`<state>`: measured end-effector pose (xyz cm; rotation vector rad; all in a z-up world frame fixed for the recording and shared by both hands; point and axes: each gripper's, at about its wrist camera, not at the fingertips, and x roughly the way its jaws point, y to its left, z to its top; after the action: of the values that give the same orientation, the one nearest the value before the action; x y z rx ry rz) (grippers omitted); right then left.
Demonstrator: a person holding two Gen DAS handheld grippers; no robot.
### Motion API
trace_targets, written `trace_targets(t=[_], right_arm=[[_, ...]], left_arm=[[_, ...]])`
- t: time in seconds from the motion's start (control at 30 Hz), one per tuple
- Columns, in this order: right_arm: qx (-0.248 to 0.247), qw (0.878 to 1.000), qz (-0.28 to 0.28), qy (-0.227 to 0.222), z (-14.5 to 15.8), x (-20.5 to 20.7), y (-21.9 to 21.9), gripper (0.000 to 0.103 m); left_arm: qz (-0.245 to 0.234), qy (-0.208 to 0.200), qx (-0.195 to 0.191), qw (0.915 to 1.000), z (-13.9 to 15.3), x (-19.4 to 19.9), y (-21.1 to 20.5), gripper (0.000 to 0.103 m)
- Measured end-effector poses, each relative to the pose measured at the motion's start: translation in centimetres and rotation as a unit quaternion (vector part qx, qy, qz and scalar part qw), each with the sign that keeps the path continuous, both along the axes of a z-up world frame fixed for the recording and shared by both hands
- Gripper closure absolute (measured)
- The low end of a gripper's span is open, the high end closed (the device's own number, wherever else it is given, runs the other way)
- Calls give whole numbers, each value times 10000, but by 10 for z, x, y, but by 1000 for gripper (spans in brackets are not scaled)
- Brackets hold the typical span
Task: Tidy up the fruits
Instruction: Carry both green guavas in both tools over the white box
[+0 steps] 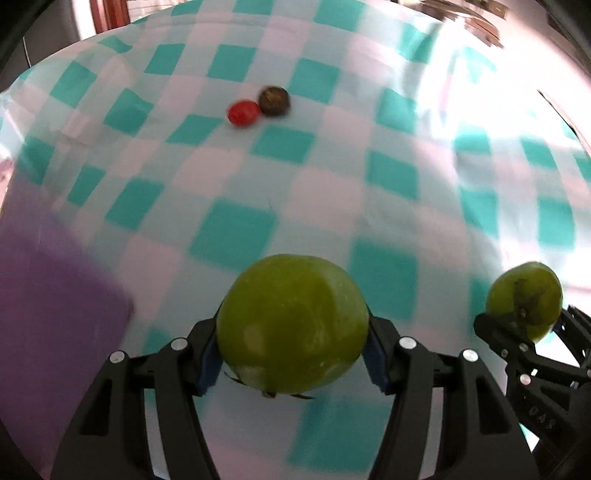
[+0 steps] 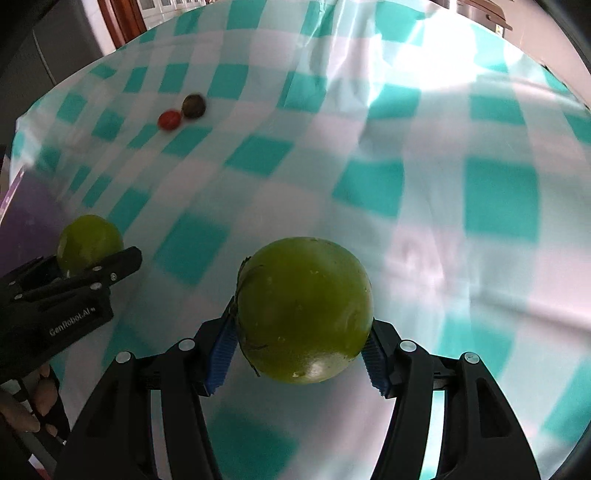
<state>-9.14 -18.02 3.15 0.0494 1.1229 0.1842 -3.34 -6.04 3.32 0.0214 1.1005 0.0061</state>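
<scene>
My left gripper is shut on a green round fruit, held above the checked tablecloth; it also shows at the left of the right wrist view. My right gripper is shut on a second green fruit, which also shows at the right edge of the left wrist view. A small red fruit and a dark brown fruit lie touching each other on the far part of the cloth; both also show in the right wrist view, the red one and the brown one.
A purple box stands at the left, close to the left gripper. The teal-and-white checked cloth covers the table. A dark wooden object sits beyond the far right edge.
</scene>
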Motion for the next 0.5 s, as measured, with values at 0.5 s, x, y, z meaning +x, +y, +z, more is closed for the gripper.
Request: trace_targets(t=[0.5], right_arm=[[-382, 9963, 768, 74, 17, -129, -22, 44]], left_arm=[[-1131, 344, 111, 9929, -10, -161, -15, 41]])
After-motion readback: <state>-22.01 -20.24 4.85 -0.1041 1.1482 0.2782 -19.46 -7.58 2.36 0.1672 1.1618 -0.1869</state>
